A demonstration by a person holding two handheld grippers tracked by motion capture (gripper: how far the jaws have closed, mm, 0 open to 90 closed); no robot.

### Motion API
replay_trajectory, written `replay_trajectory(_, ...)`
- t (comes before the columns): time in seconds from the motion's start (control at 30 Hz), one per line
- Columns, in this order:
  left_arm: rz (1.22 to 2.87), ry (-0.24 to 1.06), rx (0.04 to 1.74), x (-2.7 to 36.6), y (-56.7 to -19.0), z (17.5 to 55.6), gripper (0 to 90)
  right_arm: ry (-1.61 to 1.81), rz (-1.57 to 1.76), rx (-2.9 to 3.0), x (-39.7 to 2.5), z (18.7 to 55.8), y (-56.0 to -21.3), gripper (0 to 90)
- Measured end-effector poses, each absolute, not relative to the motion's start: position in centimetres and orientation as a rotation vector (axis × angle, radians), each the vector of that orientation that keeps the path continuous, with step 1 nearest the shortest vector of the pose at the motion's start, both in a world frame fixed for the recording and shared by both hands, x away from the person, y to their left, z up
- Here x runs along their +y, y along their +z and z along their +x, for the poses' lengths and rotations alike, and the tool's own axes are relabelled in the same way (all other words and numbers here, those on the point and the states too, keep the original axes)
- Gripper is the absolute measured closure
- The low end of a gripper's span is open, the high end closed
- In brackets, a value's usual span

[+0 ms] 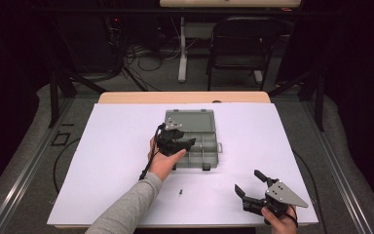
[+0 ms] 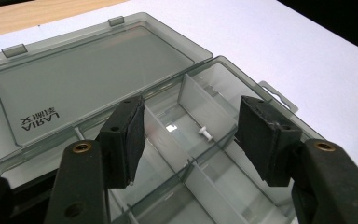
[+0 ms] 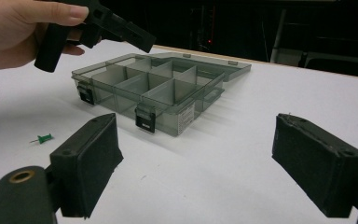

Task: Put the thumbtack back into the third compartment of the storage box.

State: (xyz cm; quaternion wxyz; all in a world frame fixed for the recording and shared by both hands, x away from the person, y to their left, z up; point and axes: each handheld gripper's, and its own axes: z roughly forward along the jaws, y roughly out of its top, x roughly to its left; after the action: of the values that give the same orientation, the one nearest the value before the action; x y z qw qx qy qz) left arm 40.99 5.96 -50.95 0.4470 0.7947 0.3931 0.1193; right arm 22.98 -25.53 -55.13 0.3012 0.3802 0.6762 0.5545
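- My left gripper (image 1: pixel 187 142) hovers over the box (image 1: pixel 209 156), jaws apart, above a white pin (image 2: pixel 206 134).
- My right gripper (image 1: pixel 250 184) sits well nearer me than the box, jaws apart, empty.
- Green pin (image 1: pixel 180 191) lies just before the box.

**Materials and surface finishes**

Organizer box (image 2: pixel 98 74): smoky translucent plastic, smooth, glossy. Left gripper (image 2: pixel 191 140) pads (image 2: pixel 265 140): matt black, slightly rough. Table sheet (image 1: pixel 117 146): matt white; wooden edge behind. Green pushpin (image 3: pixel 43 138): plastic head. Sleeve (image 1: pixel 126 209): grey knit cloth.
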Motion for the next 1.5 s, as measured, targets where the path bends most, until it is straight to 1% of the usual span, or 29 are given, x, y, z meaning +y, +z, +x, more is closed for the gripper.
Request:
replay_trajectory(0.33, 1.966, 0.283, 0.966, 7.9, -50.3, 39.7, 39.4, 1.467, 1.007, 1.795, -25.5, 23.0, -55.1, 14.3)
replay_trajectory(0.77, 1.951, 0.269, 0.886, 10.4, -49.3, 35.8, 38.4, 1.466, 1.007, 1.796, -25.5, 23.0, -55.2, 14.3)
replay_trajectory(1.17, 1.920, 0.233, 0.853, 13.1, -49.9, 31.7, 38.4, 1.466, 1.009, 1.796, -25.4, 23.0, -55.2, 14.3)
replay_trajectory(1.3, 1.932, 0.257, 0.839, 13.5, -50.3, 30.6, 38.4, 1.464, 1.013, 1.799, -25.4, 23.0, -55.3, 14.3)
replay_trajectory(1.5, 1.954, 0.255, 0.818, 13.9, -51.4, 28.5, 38.5, 1.464, 1.015, 1.799, -25.4, 23.0, -55.3, 14.3)
